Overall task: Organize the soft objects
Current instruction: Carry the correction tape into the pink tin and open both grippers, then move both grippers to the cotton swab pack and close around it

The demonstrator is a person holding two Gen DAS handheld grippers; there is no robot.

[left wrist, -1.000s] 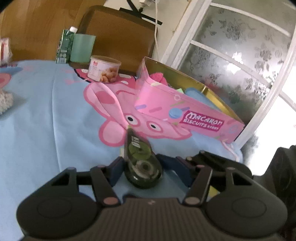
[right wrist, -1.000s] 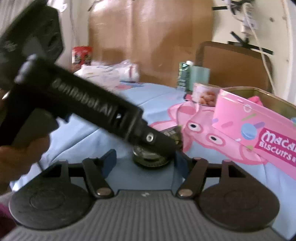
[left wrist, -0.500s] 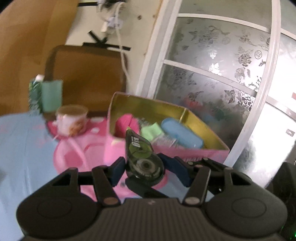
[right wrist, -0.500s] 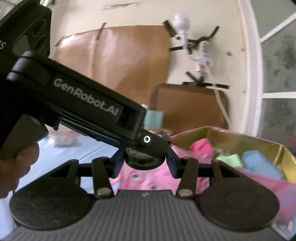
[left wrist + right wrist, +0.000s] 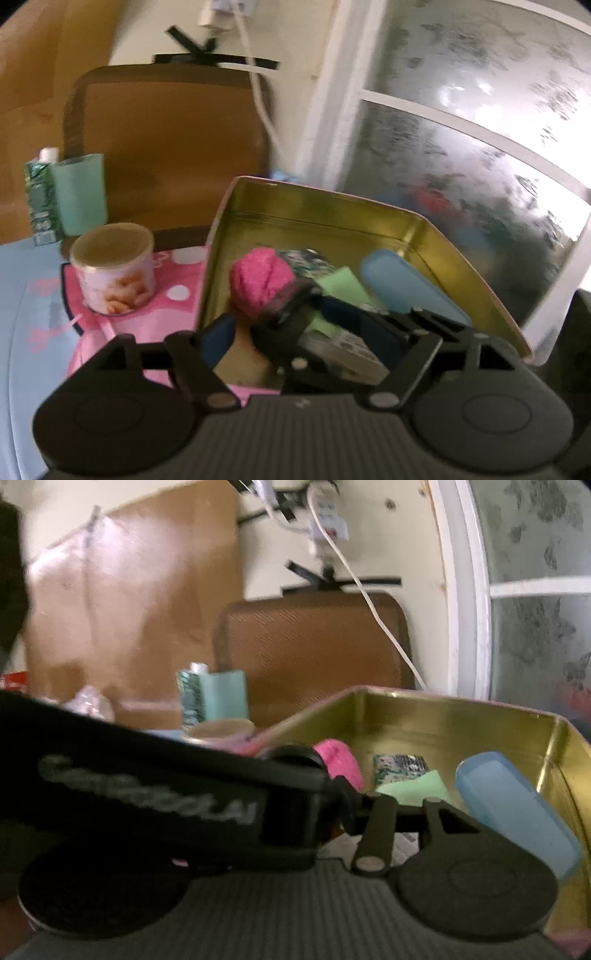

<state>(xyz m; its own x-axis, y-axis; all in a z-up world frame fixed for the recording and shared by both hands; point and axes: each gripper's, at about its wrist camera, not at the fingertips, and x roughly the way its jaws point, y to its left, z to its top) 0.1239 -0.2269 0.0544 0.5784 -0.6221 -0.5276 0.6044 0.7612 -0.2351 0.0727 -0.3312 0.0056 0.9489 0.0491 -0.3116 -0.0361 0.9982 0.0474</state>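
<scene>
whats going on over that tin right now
A person's left gripper hovers over the open gold-lined tin. Its jaws are opening around a blurred dark tape dispenser, apparently dropping it in beside the pink cloth, green pad and blue case.

One tin (image 5: pixel 436 236) holds one pink ball (image 5: pixel 258 284), one green pad (image 5: pixel 341 288) and one blue case (image 5: pixel 402 288); outside stand one cup (image 5: pixel 112 269) and one carton (image 5: pixel 38 199).

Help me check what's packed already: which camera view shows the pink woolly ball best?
The left wrist view: the pink woolly ball sits near the picture's middle inside the gold tin, mostly unblocked. In the right wrist view the ball is partly hidden behind the other black tool.
</scene>
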